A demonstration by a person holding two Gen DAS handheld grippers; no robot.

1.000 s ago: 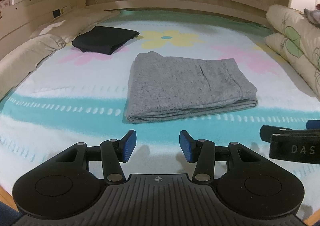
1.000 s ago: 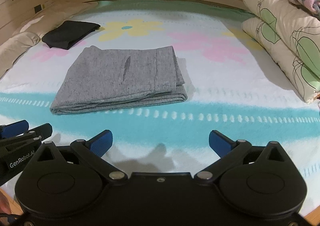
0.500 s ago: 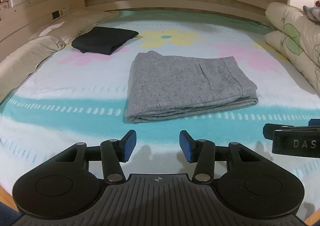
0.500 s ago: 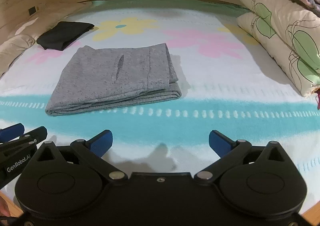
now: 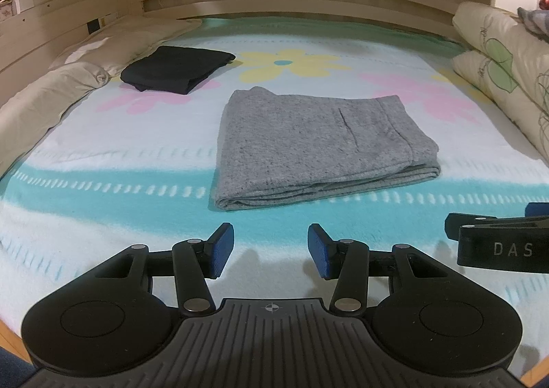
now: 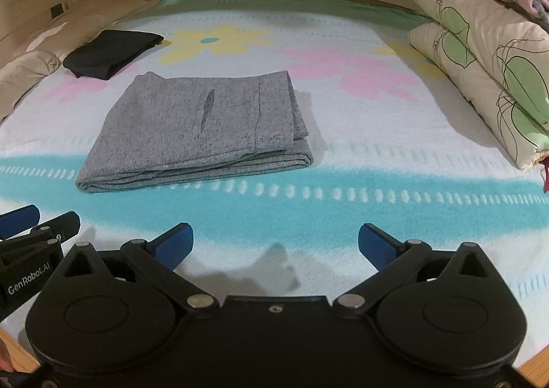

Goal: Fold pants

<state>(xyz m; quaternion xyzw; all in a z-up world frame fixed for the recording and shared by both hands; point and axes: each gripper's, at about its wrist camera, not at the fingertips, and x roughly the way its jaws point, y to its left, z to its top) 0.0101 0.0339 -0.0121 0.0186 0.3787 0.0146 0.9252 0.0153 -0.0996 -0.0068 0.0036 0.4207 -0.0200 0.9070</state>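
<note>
1. Nothing on the bed has moved since the earlier frames: the grey pants lie in the same place, and only the framing of the two wrist views has drifted slightly.
2. Grey pants: heathered knit, folded into a flat, roughly rectangular stack. Several layers show along the near edge, a slit pocket opening marks the top face, and a stitched band runs along the right-hand end.
3. Position: the pants rest near the middle of the bed, on the blanket printed with flowers and a teal stripe, their near edge meeting that stripe.
4. Count: one pair of grey pants; one folded black garment farther back to the left, well apart from the pants; two tongs; rolled floral bedding along the right side; pale bedding along the left side.
5. Left tongs: jaws parted by a moderate gap, nothing between the blue pads, hovering over the near part of the blanket, short of the pants and angled down toward them.
6. Right tongs: jaws spread wide, empty, likewise held over the near blanket, apart from the pants and tilted downward.
7. Each tongs shows at the edge of the other's view, side by side.
</note>
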